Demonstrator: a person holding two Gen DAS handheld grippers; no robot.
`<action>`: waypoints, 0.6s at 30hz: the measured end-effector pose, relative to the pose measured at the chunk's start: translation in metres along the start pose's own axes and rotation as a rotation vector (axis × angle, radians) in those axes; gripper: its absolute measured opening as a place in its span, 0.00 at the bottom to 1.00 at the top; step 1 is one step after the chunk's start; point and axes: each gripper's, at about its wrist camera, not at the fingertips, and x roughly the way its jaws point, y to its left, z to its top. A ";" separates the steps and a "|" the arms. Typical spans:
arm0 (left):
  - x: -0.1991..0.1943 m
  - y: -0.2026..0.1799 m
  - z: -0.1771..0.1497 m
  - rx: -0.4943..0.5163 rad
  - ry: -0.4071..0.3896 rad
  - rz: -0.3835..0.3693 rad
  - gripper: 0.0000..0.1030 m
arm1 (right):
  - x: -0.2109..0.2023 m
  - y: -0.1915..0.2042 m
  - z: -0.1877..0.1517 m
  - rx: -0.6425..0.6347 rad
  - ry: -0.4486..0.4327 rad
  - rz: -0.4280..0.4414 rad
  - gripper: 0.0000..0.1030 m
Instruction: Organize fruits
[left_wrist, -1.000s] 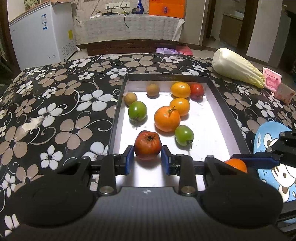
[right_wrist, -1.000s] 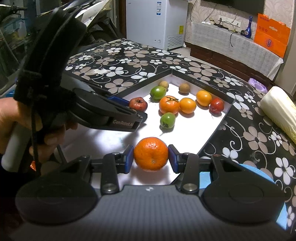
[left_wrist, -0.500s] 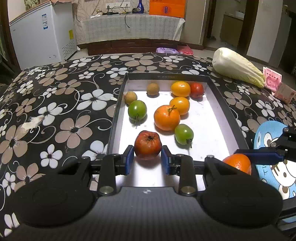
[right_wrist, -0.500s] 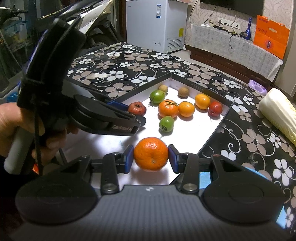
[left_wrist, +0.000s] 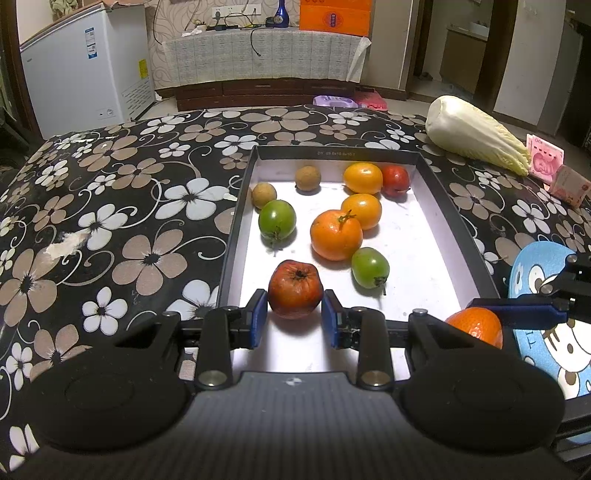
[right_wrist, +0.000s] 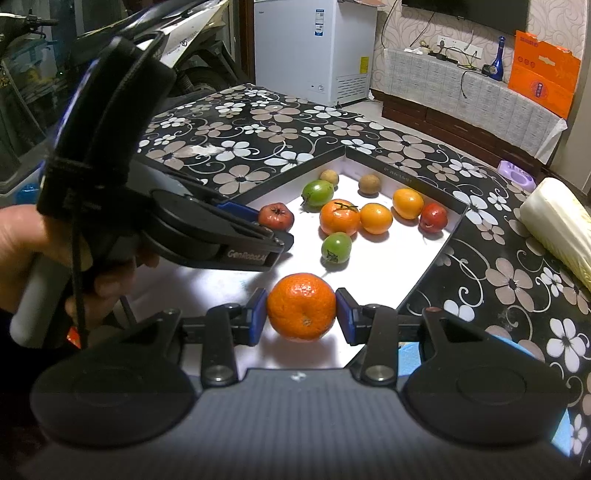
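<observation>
1. Left wrist view: the left gripper (left_wrist: 294, 318) has its blue pads closed against a wrinkled dark-red round fruit (left_wrist: 294, 283), at the near end of the white-floored black-walled tray (left_wrist: 458, 225).
2. Right wrist view: the right gripper (right_wrist: 301, 316) clamps a round orange mandarin (right_wrist: 301, 305) over that tray's near corner.

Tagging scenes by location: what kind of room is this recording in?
Most likely a home living room: a floral-cloth table holds the fruit tray, a white chest freezer stands beside it, and a low cloth-covered cabinet lines the wallpapered wall.
</observation>
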 end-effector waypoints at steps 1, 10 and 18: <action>0.000 0.001 0.000 -0.001 0.001 0.000 0.36 | 0.000 0.000 0.000 0.001 -0.001 0.001 0.42; 0.000 0.000 -0.001 0.004 0.001 0.000 0.36 | -0.001 0.000 0.000 0.002 -0.005 0.002 0.42; -0.001 -0.001 0.001 0.002 -0.004 -0.004 0.36 | -0.002 0.000 0.001 0.002 -0.006 0.004 0.42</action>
